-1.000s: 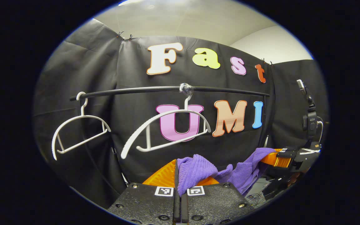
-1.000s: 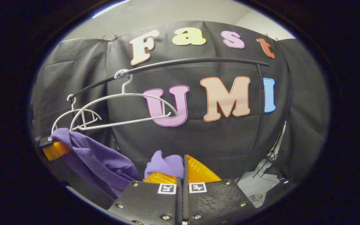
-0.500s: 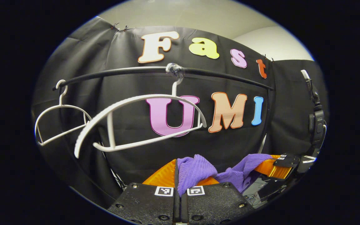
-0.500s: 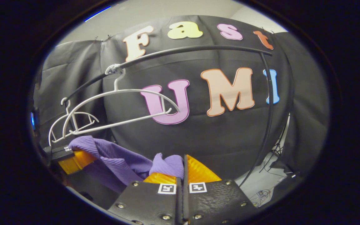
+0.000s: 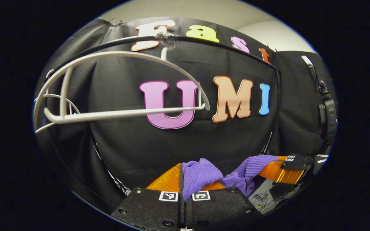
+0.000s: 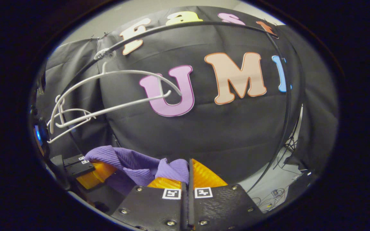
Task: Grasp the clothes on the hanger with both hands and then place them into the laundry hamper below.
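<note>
Both tongs, left [image 5: 182, 175] and right [image 6: 189, 170], are gripping the purple ribbed knit garment [image 5: 204, 173], clear of the white plastic hanger [image 5: 120, 110]; advise lowering evenly, keeping both grips clamped.

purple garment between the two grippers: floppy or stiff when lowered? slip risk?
Likely floppy: the purple garment sags and folds between the left gripper and the right gripper. Probably light, since it bunches in soft folds at each pinch. Slip looks unlikely: its ribbed knit should give the fingers some bite, though only small bunches are pinched.
</note>
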Available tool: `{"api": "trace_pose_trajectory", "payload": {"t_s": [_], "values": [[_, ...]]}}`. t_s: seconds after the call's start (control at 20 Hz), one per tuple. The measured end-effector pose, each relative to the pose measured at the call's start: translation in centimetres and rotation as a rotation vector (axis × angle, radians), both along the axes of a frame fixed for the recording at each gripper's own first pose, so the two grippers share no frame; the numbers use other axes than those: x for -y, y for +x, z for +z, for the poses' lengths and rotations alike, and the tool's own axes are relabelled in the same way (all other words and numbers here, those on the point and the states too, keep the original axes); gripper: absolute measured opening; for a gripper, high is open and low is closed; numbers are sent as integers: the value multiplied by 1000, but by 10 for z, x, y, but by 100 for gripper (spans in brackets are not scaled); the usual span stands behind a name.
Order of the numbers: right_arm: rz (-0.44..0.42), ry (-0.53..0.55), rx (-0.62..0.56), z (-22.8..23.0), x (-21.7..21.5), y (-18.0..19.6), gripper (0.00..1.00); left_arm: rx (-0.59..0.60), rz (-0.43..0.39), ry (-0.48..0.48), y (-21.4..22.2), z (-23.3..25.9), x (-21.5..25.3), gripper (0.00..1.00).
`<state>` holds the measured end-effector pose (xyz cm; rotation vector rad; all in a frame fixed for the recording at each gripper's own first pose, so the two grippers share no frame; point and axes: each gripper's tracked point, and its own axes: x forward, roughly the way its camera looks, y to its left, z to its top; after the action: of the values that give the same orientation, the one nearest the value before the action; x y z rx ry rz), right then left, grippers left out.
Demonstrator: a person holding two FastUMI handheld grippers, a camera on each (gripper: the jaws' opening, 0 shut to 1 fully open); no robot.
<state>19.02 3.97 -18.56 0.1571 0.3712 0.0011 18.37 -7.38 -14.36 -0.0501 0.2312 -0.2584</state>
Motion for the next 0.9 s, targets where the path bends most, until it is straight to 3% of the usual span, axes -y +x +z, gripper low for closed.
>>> {"api": "trace_pose_trajectory", "payload": {"t_s": [0.3, 0.7, 0.9], "values": [[-14, 18, -111, -61, 7, 10, 1, -109, -15, 45, 17, -61, 5, 2], [-25, 10, -228, -137, 17, 24, 1, -193, -42, 75, 26, -101, 17, 2], [-41, 19, -317, -189, 25, 21, 1, -280, -38, 85, 33, -163, 21, 2]]}}
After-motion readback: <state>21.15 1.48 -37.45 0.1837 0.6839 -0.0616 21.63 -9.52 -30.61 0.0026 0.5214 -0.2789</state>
